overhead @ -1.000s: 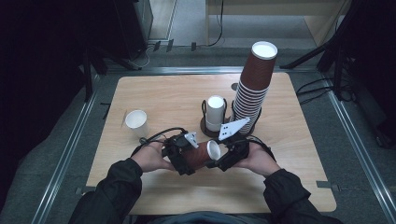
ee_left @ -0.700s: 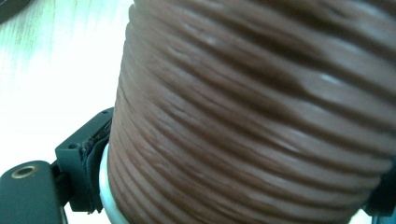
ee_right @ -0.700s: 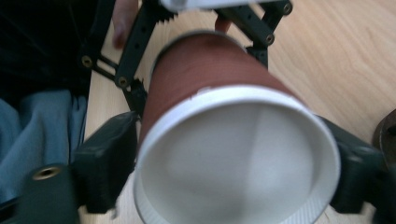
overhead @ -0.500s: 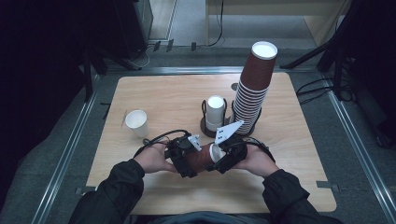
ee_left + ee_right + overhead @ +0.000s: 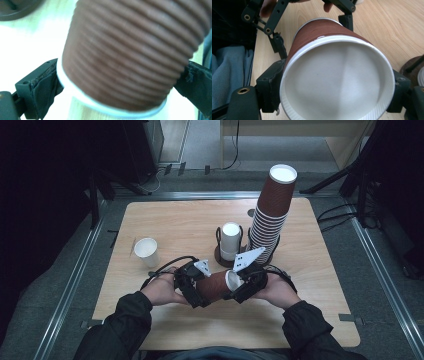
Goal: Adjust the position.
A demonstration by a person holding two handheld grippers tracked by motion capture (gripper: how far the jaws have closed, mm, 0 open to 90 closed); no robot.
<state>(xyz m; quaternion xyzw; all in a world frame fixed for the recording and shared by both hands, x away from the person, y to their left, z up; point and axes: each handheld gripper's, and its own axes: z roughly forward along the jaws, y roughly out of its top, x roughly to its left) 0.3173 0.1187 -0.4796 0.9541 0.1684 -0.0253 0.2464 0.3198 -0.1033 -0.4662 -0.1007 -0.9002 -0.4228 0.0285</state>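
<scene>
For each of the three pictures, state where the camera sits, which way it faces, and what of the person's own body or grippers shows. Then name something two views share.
High view: above the person's side, looking forward and down at the table; forearms, hands, left hand-held gripper and right hand-held gripper show.
Left gripper view: rides the left hand-held gripper, facing the brown cup side-on; its pads flank the rim.
Right gripper view: rides the right hand-held gripper, looking into the cup's white mouth; fingertips show beyond.
Shared: the brown cup.
</scene>
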